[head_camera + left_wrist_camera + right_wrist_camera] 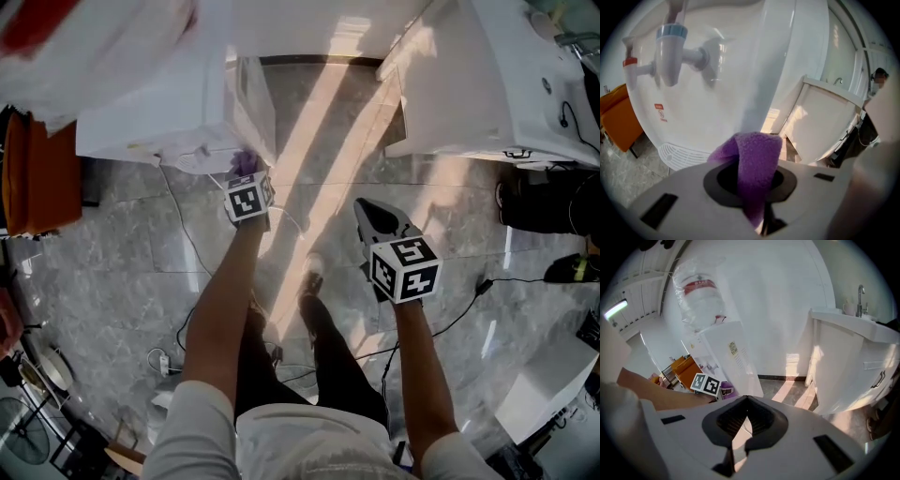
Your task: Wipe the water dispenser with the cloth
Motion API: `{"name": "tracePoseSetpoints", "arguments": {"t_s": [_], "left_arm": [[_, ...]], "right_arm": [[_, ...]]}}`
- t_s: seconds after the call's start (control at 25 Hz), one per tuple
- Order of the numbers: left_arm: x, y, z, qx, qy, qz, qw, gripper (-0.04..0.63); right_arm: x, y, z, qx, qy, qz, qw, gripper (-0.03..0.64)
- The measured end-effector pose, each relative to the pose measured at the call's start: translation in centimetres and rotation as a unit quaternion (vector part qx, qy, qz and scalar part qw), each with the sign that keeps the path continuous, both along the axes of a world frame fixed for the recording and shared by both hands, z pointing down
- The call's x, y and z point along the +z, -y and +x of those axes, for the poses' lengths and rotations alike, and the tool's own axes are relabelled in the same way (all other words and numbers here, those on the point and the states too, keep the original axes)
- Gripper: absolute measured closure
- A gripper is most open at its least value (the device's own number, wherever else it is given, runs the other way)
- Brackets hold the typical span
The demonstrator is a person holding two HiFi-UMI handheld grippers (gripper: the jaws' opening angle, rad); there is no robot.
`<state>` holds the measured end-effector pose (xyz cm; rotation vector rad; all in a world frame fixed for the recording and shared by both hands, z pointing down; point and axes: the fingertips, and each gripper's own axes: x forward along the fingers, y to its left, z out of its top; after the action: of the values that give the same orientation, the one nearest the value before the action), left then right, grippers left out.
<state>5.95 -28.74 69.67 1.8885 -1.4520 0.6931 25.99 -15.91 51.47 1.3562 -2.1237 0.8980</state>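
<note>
You had the cloth [754, 159] clenched in your left gripper [751, 185], low by the front of the water dispenser [740, 70] at your 11 o'clock; I couldn't tell whether it touched. Pressing it flat and stroking evenly would have served best. Your left arm reached straight forward. Your right gripper [744, 401] hung at its 4 o'clock, pinched closed on nothing.

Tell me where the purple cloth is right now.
The purple cloth is pinched in the left tongs, on the head view's left side. It is held close to the lower front of the water dispenser, below its taps.
</note>
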Motion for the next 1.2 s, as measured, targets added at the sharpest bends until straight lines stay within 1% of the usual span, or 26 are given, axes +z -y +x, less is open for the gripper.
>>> {"name": "tracePoseSetpoints", "arguments": {"t_s": [0.08,0.16,0.24,0.28,0.4,0.52,0.6,0.72,0.84,1.0,1.12,1.2], "left_arm": [[0.1,-0.4,0.0,0.001,-0.01,0.004,0.9999,0.54],[0.2,-0.8,0.2,0.012,-0.024,0.005,0.9996,0.54],[0.4,-1.7,-0.2,0.02,-0.042,0.001,0.9989,0.54],[0.7,-2.6,-0.7,0.018,-0.05,-0.003,0.9986,0.54],[2.7,-6.4,-3.8,-0.012,-0.055,-0.026,0.9981,0.54],[3.9,-8.9,-7.5,-0.046,-0.053,-0.031,0.9971,0.54],[4.5,-10.1,-9.7,-0.057,-0.048,-0.029,0.9968,0.54],[4.7,-11.3,-13.0,-0.056,-0.032,-0.019,0.9977,0.54],[4.0,-11.2,-16.0,-0.056,-0.019,0.008,0.9982,0.54],[3.1,-10.2,-19.5,-0.064,-0.009,0.055,0.9964,0.54],[4.3,-9.0,-21.1,-0.039,0.018,0.076,0.9962,0.54],[5.9,-8.2,-21.7,-0.017,0.042,0.083,0.9956,0.54]], "right_arm": [[1.3,-0.4,0.1,0.007,0.007,-0.006,1.0,0.606],[2.9,-0.7,0.3,0.017,0.011,-0.012,1.0,0.606],[3.9,-0.8,0.0,0.027,0.013,-0.015,0.999,0.606],[4.1,-1.0,-0.3,0.031,0.014,-0.015,0.999,0.606],[4.2,-2.0,-1.4,0.033,0.013,-0.013,0.999,0.606],[4.2,-2.8,-2.2,0.036,0.008,-0.006,0.999,0.606],[4.4,-3.3,-2.8,0.04,0.005,-0.004,0.999,0.606],[5.1,-4.1,-4.5,0.038,0.0,-0.004,0.999,0.606],[5.4,-4.3,-6.7,0.032,-0.002,0.008,0.999,0.606],[6.5,-3.7,-9.0,0.033,0.001,0.039,0.999,0.606],[8.9,-2.9,-10.5,0.037,0.008,0.053,0.998,0.606],[11.4,-2.2,-11.9,0.02,0.007,0.059,0.998,0.606]]}}
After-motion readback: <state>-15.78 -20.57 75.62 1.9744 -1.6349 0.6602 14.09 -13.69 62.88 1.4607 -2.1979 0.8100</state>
